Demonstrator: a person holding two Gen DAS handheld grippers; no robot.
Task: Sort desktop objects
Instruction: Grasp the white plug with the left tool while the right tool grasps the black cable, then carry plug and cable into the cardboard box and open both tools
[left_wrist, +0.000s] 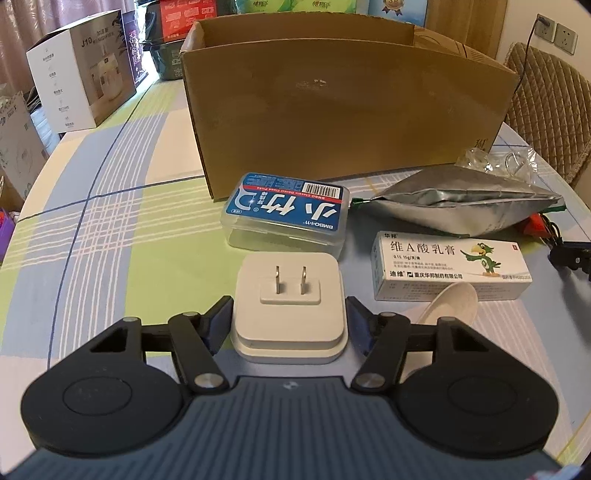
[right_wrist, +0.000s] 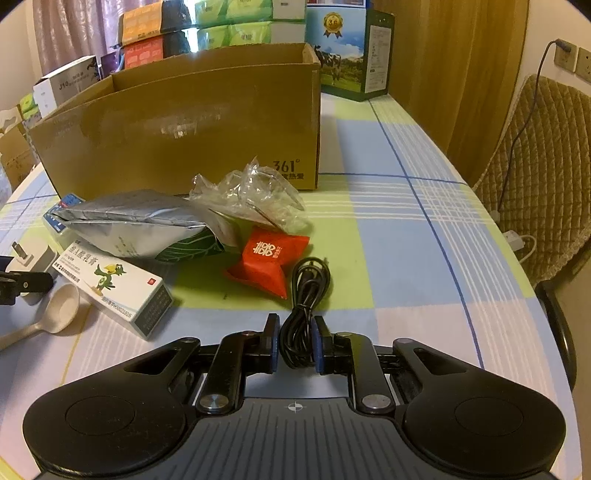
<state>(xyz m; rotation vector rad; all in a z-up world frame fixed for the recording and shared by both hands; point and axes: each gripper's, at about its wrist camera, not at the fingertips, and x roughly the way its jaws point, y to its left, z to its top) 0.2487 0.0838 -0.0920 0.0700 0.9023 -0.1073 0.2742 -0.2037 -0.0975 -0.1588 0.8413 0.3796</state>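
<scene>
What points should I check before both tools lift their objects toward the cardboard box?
1. Left tool around the white plug adapter: ok, one finger on each side.
2. Firm contact on the adapter: cannot tell.
3. Right tool around the black cable: ok, the bundle sits between the fingers.
4. Whole cable gathered: not ok, loops reach past the fingertips.
5. Cardboard box open on top: ok.
6. Spoon clear of the left tool: cannot tell, it lies very close.

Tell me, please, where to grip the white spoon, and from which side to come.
Grip the spoon by its handle, coming from above with the tongs across it. The bowl is wide and lies close beside the ointment box, while the handle is narrow with bare tablecloth around it.
</scene>
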